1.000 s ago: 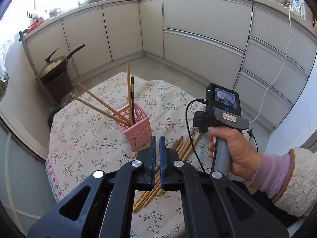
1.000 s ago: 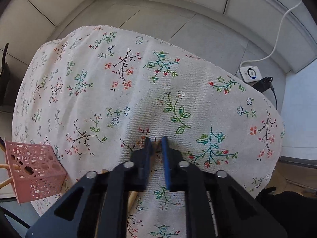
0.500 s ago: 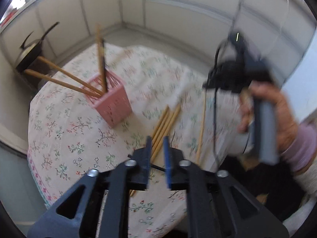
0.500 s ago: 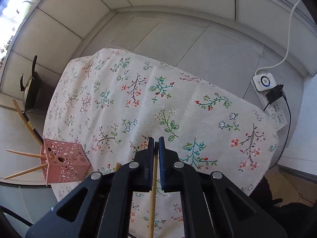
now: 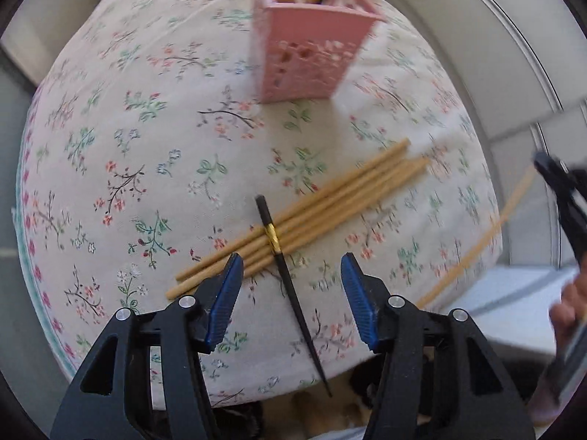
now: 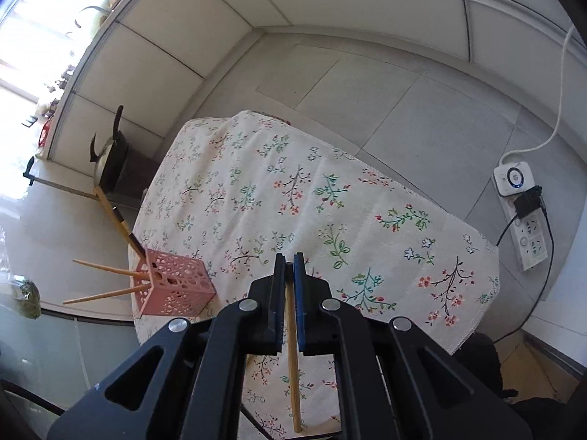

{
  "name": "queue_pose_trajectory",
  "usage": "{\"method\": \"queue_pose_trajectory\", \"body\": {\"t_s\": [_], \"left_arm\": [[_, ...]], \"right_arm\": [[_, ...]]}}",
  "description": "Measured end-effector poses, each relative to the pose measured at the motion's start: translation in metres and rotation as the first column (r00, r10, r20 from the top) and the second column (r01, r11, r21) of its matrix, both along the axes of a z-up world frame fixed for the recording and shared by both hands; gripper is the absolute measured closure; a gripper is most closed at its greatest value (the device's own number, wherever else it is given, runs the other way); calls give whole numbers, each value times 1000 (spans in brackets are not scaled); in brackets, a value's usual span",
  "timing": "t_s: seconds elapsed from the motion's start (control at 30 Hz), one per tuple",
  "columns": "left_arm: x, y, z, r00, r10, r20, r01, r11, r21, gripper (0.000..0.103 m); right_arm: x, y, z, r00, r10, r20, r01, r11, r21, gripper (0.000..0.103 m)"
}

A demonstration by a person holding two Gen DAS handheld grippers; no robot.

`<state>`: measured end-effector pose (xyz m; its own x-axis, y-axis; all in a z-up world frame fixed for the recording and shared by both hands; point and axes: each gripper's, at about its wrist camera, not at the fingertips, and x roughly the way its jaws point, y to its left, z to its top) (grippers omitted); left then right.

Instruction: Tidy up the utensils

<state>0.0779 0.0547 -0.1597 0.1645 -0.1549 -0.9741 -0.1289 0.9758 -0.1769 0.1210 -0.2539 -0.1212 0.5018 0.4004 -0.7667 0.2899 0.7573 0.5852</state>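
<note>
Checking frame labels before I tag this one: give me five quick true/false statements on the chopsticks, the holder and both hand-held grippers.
1. The right hand-held gripper is shut on a wooden chopstick. True.
2. The pink holder is empty. False: several chopsticks already stand in it.
3. A black chopstick lies across the wooden chopstick bundle on the floral tablecloth. True.
4. The left hand-held gripper is clamped on the black chopstick. False: its jaws are opening, the black chopstick lies between them untouched.
5. The pink holder lies tipped on its side. False: it stands upright on the tablecloth.
</note>
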Motion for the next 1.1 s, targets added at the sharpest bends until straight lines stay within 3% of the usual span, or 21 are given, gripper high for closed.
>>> {"method": "queue_pose_trajectory", "body": {"t_s": [0.2, 0.27, 0.3, 0.37, 0.53, 0.67, 0.8, 1.1], "left_arm": [[22, -2, -17, 997, 77, -10, -76, 995, 70, 53], [27, 0, -28, 996, 90, -21, -88, 992, 90, 68], [28, 0, -32, 995, 92, -28, -90, 993, 77, 83], [28, 4, -31, 995, 98, -20, -97, 994, 59, 94], [20, 15, -10, 994, 97, 49, -97, 995, -13, 97], [0, 18, 29, 986, 57, 154, -47, 997, -69, 97], [-27, 19, 77, 953, 3, 303, 22, 997, -78, 97], [-58, 14, 149, 856, -16, 517, 67, 994, -81, 97]], "right_arm": [[-9, 6, 13, 997, 62, 43, -63, 998, 7, 98], [-9, 8, 13, 996, 74, 42, -75, 997, 20, 98], [-9, 9, 13, 996, 78, 43, -79, 997, 25, 98], [-9, 12, 14, 995, 86, 46, -88, 996, 31, 98], [-10, 17, 18, 994, 100, 54, -102, 994, 43, 98], [-16, 18, 32, 988, 124, 94, -129, 990, 51, 98], [-25, 20, 54, 976, 159, 152, -164, 986, 24, 98], [-40, 20, 108, 945, 174, 278, -176, 984, -18, 98]]}}
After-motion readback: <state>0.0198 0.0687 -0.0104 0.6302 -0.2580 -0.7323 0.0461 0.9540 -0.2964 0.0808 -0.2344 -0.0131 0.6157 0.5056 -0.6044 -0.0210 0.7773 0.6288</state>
